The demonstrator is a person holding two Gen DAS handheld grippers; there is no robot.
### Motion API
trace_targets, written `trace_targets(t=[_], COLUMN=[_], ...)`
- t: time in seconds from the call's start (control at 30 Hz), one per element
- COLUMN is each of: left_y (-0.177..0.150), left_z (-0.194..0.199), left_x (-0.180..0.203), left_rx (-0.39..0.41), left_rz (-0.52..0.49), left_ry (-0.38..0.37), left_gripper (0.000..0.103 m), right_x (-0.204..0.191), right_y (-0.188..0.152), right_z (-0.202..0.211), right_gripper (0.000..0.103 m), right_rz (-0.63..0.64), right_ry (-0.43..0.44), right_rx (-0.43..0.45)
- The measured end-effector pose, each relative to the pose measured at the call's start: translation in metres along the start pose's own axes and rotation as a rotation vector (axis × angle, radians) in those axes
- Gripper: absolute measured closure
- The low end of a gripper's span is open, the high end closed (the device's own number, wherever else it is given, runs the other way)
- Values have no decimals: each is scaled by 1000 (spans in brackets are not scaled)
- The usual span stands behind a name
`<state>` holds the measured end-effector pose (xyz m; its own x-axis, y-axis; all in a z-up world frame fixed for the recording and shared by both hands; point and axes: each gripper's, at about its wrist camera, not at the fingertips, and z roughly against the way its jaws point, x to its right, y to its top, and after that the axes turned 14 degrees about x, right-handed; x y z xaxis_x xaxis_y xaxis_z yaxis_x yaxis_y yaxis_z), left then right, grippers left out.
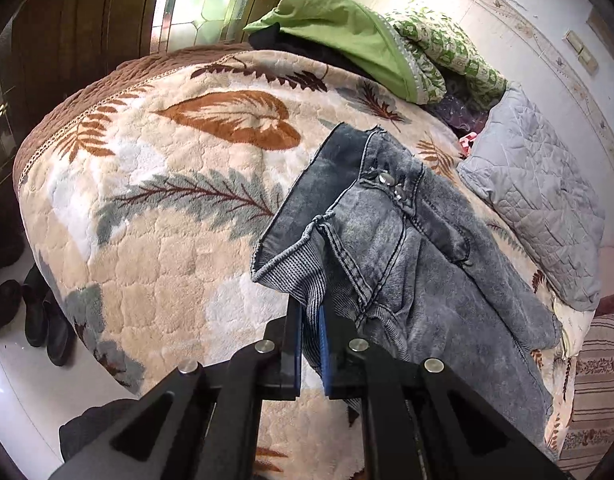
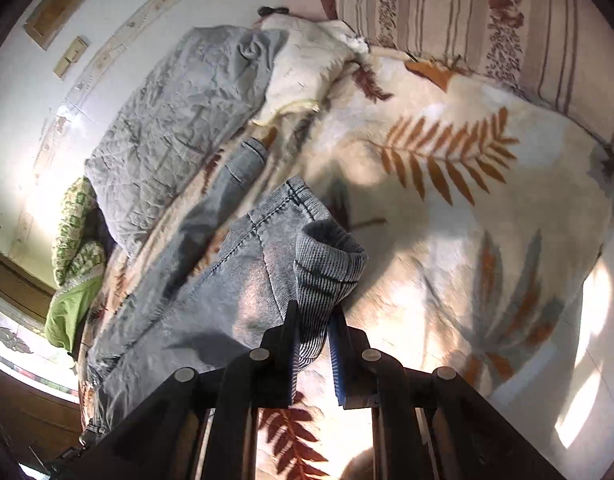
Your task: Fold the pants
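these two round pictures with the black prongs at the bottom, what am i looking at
Each picture comes from a fisheye camera on a hand-held gripper a person carries, looking along its two fingers. There is no robot arm. One view is from the left hand-held gripper, the other from the right hand-held gripper. A pair of grey jeans lies on a bed covered by a leaf-patterned blanket. Each gripper is shut on a fold of the jeans' fabric. A grey quilted pillow and green bedding lie further back.
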<state>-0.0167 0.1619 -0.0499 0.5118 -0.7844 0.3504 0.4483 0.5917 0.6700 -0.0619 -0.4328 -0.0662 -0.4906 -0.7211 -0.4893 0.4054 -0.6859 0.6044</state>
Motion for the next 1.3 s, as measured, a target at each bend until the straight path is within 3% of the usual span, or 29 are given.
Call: trace_targets(t=[0.1, 0.17, 0.27, 0.33, 0.37, 0.43, 0.47, 0.5, 0.57, 0.67, 0.77, 0.87, 1.0, 1.07, 1.1, 1.2, 1.3], left_y=[0, 7, 19, 23, 22, 17, 12, 6, -16, -19, -2, 12, 12, -1, -8, -1, 28], left_z=[-3, 6, 24, 30, 30, 26, 21, 10, -28, -21, -3, 9, -6, -36, -50, -34, -27], left_x=[-11, -14, -7, 3, 9, 20, 25, 30, 33, 41, 48, 65, 76, 76, 73, 77, 77], left_rx=[-27, 1, 70, 86, 84, 66, 50, 22, -135, -83, -29, 27, -14, -129, -206, -125, -62], left_rz=[19, 31, 4, -19, -31, -58, -83, -122, -251, -333, -251, -270, -299, -335, -347, -383, -280], left_ry=[24, 16, -19, -66, -91, -132, -132, -112, 26, 69, -15, -79, -111, -59, -31, -76, -145], left_gripper=[89, 88, 82, 63, 60, 56, 53, 41, 37, 37, 37, 37, 25, 21, 21, 21, 20], right_x=[31, 31, 18, 5, -3, -16, -16, -12, 4, -4, -26, -48, -57, -48, -41, -46, -68], right_y=[-17, -9, 13, 21, 22, 17, 11, 3, -14, -5, 14, 33, 50, 49, 45, 53, 77], right_z=[-20, -5, 25, 37, 37, 22, 8, -9, -40, -30, -14, -20, -67, -109, -131, -128, -109], right_gripper=[54, 41, 39, 29, 27, 26, 26, 26, 26, 27, 27, 26, 25, 24, 25, 24, 24], right_rz=[-55, -57, -29, -19, -1, 13, 2, -5, -21, -9, 47, 70, 14, 10, 8, -23, 26], right_ry=[-83, -64, -34, 62, 115, 188, 184, 155, 48, 58, 101, 161, 252, 189, 104, 118, 185], right_rx=[-147, -86, 43, 74, 65, 10, -41, -95, -197, -171, -112, -88, -164, -226, -263, -236, -149])
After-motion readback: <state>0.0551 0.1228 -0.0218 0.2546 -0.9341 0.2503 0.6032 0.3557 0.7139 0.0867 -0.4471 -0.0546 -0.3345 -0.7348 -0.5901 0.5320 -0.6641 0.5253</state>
